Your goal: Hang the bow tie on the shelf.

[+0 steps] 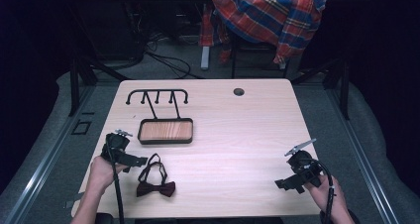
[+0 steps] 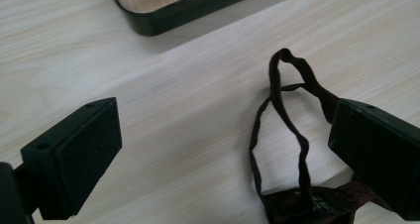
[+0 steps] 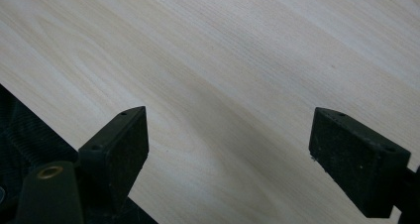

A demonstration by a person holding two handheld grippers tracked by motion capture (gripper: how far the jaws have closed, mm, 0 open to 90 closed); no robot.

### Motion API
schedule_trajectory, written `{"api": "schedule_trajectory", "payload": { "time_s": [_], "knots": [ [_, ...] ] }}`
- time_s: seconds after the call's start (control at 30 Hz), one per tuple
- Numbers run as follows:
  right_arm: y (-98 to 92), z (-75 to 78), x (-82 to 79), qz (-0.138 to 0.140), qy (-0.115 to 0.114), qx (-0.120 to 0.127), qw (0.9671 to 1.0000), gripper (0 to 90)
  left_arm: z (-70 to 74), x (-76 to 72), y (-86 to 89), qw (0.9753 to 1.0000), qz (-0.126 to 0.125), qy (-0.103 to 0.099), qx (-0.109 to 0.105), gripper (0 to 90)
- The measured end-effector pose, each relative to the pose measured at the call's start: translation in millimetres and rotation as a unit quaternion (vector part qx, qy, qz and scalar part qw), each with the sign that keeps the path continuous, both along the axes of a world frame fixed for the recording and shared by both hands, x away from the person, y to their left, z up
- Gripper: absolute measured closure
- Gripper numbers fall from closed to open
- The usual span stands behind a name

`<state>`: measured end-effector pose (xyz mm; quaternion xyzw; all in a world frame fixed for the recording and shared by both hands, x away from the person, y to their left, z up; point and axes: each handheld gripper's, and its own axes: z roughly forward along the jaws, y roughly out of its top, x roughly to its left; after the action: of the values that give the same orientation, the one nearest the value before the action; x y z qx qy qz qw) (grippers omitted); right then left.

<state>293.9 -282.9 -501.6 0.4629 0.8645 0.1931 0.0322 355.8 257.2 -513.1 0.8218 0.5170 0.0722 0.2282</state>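
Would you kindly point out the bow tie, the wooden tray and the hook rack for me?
Bow tie (image 1: 155, 189): high view, on the dark red bow.
Wooden tray (image 1: 165, 131): high view, on its wood floor.
Hook rack (image 1: 157, 91): high view, on its top bar.

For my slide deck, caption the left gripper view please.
Open left gripper poised over a dark bow tie's strap loop on the wooden table.

No readable text, labels, brands or numbers anywhere. Bow tie (image 2: 317, 204) has a faint pale mark near its knot in the left gripper view, too blurred to read.
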Motion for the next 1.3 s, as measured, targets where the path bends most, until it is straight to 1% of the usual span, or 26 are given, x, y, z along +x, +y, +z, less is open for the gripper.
{"api": "schedule_trajectory", "payload": {
  "time_s": [0.13, 0.2, 0.23, 0.27, 0.33, 0.4, 0.5, 0.6, 0.63, 0.67, 0.7, 0.73, 0.77, 0.83, 0.9, 0.93, 0.97, 1.0, 1.07, 1.1, 1.13, 1.17, 1.2, 1.23, 1.27, 1.3],
  "knots": [
    [-1.3, 0.6, 0.7, 0.007, 0.005, -0.011, 0.9999, 15.3, -5.0, 5.0, -10.3, 0.9999, -0.013, 0.008, 0.007, 0.1],
    [-1.3, 0.7, 0.7, 0.005, 0.006, -0.012, 0.9999, 15.3, -6.3, 5.7, -11.4, 0.9998, -0.014, 0.008, 0.008, 0.1],
    [-1.0, 0.2, 0.5, 0.002, 0.004, -0.004, 1.0000, 15.3, -7.5, 6.1, -11.9, 0.9998, -0.015, 0.009, 0.007, 0.4],
    [-0.8, 0.1, 0.7, 0.002, 0.005, -0.005, 1.0000, 15.3, -8.5, 6.3, -12.1, 0.9998, -0.018, 0.010, 0.008, 1.3],
    [-0.8, 0.2, 1.1, 0.007, 0.004, -0.013, 0.9999, 15.4, -11.4, 6.2, -13.7, 0.9997, -0.019, 0.011, 0.006, 4.9],
    [-0.1, 0.4, 0.7, 0.007, 0.008, -0.004, 0.9999, 15.3, -14.0, 6.8, -16.8, 0.9995, -0.028, 0.015, 0.008, 10.2],
    [0.0, -0.1, 0.7, 0.004, 0.006, -0.008, 0.9999, 15.3, -16.9, 8.0, -23.0, 0.9990, -0.040, 0.016, 0.013, 16.8],
    [0.3, -0.5, 0.4, 0.003, 0.003, -0.004, 1.0000, 15.4, -20.8, 8.5, -28.0, 0.9982, -0.050, 0.018, 0.027, 29.1],
    [0.0, -0.3, 0.7, 0.007, 0.006, -0.004, 0.9999, 15.3, -21.7, 8.9, -29.0, 0.9978, -0.055, 0.019, 0.032, 33.1],
    [0.2, -0.3, 0.5, 0.003, 0.007, -0.004, 1.0000, 15.3, -22.1, 8.2, -32.1, 0.9971, -0.063, 0.019, 0.039, 40.6],
    [0.2, -0.3, 0.5, 0.003, 0.007, -0.004, 1.0000, 15.3, -22.1, 8.2, -32.1, 0.9971, -0.063, 0.019, 0.039, 43.9],
    [0.2, -0.3, 0.5, 0.003, 0.007, -0.005, 1.0000, 15.4, -20.6, 6.9, -35.2, 0.9964, -0.073, 0.016, 0.041, 43.9],
    [0.2, -0.3, 0.7, 0.003, 0.008, -0.005, 1.0000, 15.3, -20.4, 5.9, -37.8, 0.9962, -0.076, 0.012, 0.041, 47.2],
    [0.2, -0.3, 1.0, 0.005, 0.009, -0.006, 0.9999, 15.4, -21.5, 5.7, -41.4, 0.9952, -0.081, 0.017, 0.051, 52.6],
    [0.4, -0.9, 1.3, 0.004, 0.007, -0.003, 1.0000, 15.3, -25.3, 6.7, -43.9, 0.9939, -0.082, 0.025, 0.069, 56.2],
    [0.5, -0.5, 0.6, 0.004, 0.008, -0.005, 1.0000, 15.3, -28.3, 7.2, -44.3, 0.9932, -0.082, 0.028, 0.078, 60.2],
    [0.5, -0.5, 0.6, 0.004, 0.008, -0.005, 1.0000, 15.3, -28.3, 7.2, -44.3, 0.9932, -0.082, 0.028, 0.078, 62.0],
    [0.5, -0.6, 0.6, 0.004, 0.008, -0.005, 1.0000, 15.4, -28.7, 7.0, -44.4, 0.9928, -0.084, 0.030, 0.080, 62.0],
    [0.1, -0.5, 1.0, 0.006, 0.010, -0.006, 0.9999, 15.4, -29.3, 6.4, -45.5, 0.9920, -0.089, 0.032, 0.084, 65.1],
    [0.2, -0.6, 0.9, 0.004, 0.008, -0.009, 0.9999, 15.3, -29.4, 6.1, -46.6, 0.9913, -0.091, 0.034, 0.088, 66.3],
    [0.4, -1.2, 1.1, 0.003, 0.007, -0.007, 0.9999, 15.4, -30.5, 5.2, -48.8, 0.9901, -0.093, 0.031, 0.100, 68.7],
    [0.4, -1.2, 1.1, 0.003, 0.007, -0.007, 0.9999, 15.4, -30.9, 4.6, -50.3, 0.9889, -0.098, 0.030, 0.107, 68.7],
    [0.5, -1.3, 1.0, 0.002, 0.006, -0.008, 0.9999, 15.4, -30.6, 4.5, -50.8, 0.9877, -0.105, 0.034, 0.110, 70.4],
    [0.1, -0.9, 1.1, 0.004, 0.008, -0.010, 0.9999, 15.4, -30.9, 4.0, -51.6, 0.9877, -0.106, 0.034, 0.110, 71.8],
    [0.0, -0.9, 0.9, 0.003, 0.007, -0.011, 0.9999, 15.3, -30.9, 3.7, -52.3, 0.9870, -0.108, 0.031, 0.114, 73.4],
    [0.3, -1.0, 0.8, 0.001, 0.008, -0.004, 1.0000, 15.4, -30.7, 3.4, -52.5, 0.9866, -0.111, 0.034, 0.115, 75.0]
  ]
}}
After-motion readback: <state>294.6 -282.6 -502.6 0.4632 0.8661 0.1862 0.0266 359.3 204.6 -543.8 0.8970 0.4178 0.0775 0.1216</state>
